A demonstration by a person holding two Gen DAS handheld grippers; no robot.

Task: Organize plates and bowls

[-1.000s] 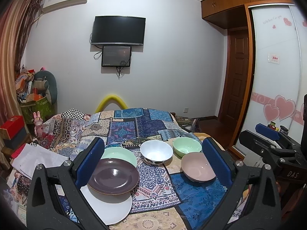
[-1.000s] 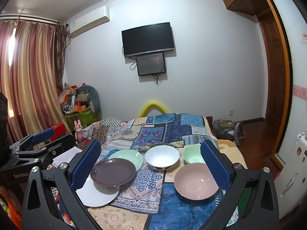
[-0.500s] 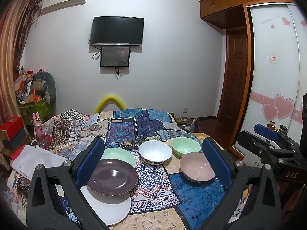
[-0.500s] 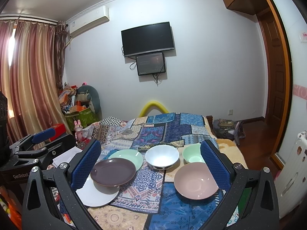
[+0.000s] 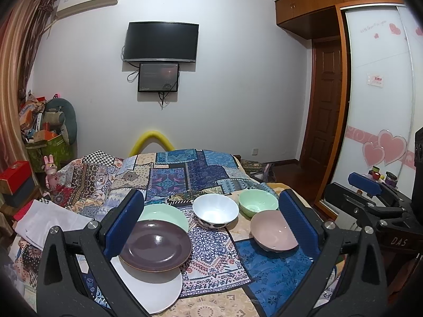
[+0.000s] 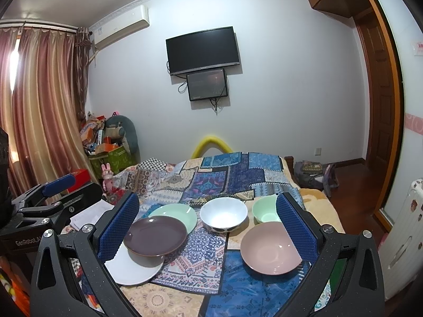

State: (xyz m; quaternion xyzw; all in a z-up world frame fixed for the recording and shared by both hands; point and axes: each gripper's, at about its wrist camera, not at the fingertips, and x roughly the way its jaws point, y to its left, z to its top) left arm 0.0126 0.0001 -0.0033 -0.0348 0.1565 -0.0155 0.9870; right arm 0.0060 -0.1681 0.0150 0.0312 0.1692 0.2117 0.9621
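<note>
Now three plates, a dark purple round plate [image 5: 156, 247] on a flat white plate [image 5: 153, 290] with a pale green plate [image 5: 169, 215] behind, sit left of three bowls: a white bowl [image 5: 215, 212], a small green bowl [image 5: 257, 204] and a pink bowl [image 5: 273, 233]. All lie on a bed under a blue patchwork cloth [image 5: 185, 174], in a room with a black wall screen [image 5: 161, 41]. Both the left tongs [image 5: 211, 223] and the right tongs [image 6: 207, 225] are wide open, holding nothing.

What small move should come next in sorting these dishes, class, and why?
Probably lower the open left tool toward the purple plate. It already overlaps the white plate and green plate, so squaring that stack looks nearest. Both tools hold nothing.
</note>
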